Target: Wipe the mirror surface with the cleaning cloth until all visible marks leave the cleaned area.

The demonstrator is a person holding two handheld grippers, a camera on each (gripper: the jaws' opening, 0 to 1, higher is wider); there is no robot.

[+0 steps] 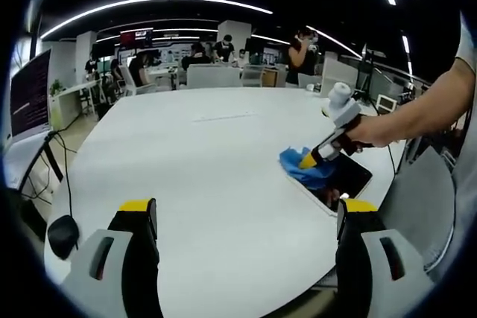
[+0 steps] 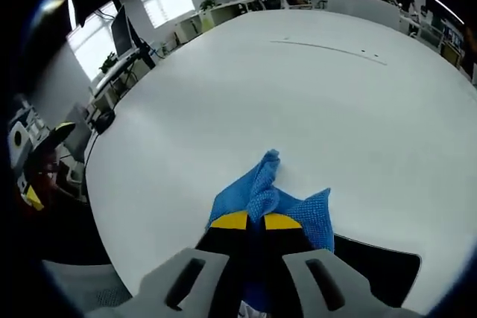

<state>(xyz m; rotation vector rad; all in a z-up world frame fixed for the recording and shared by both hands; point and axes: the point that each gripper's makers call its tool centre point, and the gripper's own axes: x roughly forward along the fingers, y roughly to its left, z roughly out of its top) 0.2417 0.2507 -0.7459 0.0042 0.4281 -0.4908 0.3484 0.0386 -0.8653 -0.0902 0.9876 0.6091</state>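
Fingers of the right gripper point(image 2: 249, 221) were pinched on the blue cleaning cloth point(image 2: 268, 193), pressing it at the edge of the dark mirror point(image 2: 376, 262) lying flat near the white table's point(image 2: 298, 102) rim. Those of the left gripper point(image 1: 246, 217) stood wide, holding nothing, well apart. Wiping looked under way; next, I'd guess, came a sweep across the glass. From the left gripper view the person's hand point(image 1: 373, 130) showed; whether marks remained, I couldn't tell
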